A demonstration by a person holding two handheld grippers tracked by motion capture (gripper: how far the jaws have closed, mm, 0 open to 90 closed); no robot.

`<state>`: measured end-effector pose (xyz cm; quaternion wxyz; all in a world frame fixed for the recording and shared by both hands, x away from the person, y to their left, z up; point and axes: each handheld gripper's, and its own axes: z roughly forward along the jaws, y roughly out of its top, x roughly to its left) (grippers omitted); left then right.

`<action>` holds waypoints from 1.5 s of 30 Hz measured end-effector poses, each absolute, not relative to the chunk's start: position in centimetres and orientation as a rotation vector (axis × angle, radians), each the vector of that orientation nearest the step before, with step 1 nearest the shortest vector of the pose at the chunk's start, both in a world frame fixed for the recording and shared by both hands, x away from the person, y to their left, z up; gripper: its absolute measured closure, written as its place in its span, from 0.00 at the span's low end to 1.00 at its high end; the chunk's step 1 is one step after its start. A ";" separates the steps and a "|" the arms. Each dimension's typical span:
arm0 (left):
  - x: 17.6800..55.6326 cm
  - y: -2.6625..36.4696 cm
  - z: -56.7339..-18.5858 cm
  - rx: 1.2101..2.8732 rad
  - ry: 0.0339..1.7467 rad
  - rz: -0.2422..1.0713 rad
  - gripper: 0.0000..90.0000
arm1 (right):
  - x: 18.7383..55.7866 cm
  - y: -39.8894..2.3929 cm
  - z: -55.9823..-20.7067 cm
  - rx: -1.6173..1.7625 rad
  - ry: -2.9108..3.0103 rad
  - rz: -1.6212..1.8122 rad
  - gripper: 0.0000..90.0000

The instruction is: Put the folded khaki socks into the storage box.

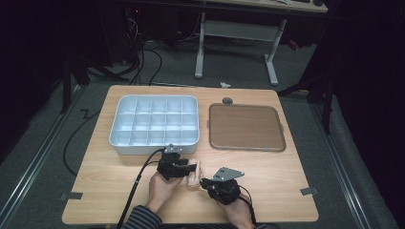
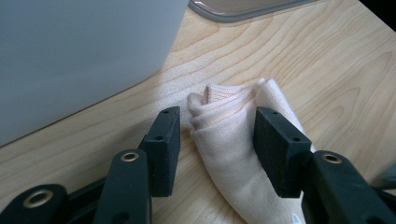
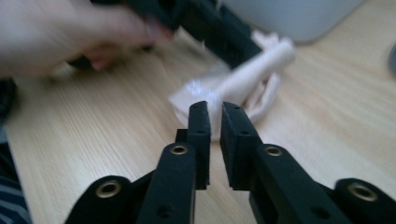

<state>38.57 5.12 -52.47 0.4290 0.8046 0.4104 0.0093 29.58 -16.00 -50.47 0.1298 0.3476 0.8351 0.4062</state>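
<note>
A pale peach cloth [image 1: 196, 174], rumpled and partly rolled, lies on the wooden table [image 1: 110, 176] near its front edge, between my two grippers. My left gripper [image 1: 191, 168] stands open, and in the left gripper view the cloth [image 2: 229, 140] lies between its spread jaws [image 2: 218, 113]. My right gripper [image 1: 204, 182] comes at the cloth from the right. In the right gripper view its jaws [image 3: 215, 106] are almost together, and the near edge of the cloth [image 3: 252, 70] sits in the thin gap.
A grey tray [image 1: 155, 143] with several compartments stands just behind the left hand. A flat brown tray [image 1: 247, 146] lies to its right. A small dark round piece [image 1: 227, 100] sits behind the brown tray. Bare wood runs along the table's front.
</note>
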 end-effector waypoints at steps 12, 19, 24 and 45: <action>38.6 5.2 -52.5 2.008 1.023 0.019 0.58 | 31.0 -13.6 -49.9 0.941 2.426 1.171 1.00; 38.6 5.1 -52.6 2.016 1.015 0.029 0.56 | 31.5 -14.3 -51.1 0.990 2.423 1.116 1.00; 38.6 5.0 -52.7 2.018 1.015 0.029 0.55 | 31.7 -14.6 -51.9 1.006 2.430 1.092 1.00; 38.3 5.1 -52.4 1.996 1.014 -0.021 0.45 | 31.6 -15.4 -52.9 1.032 2.441 1.037 0.99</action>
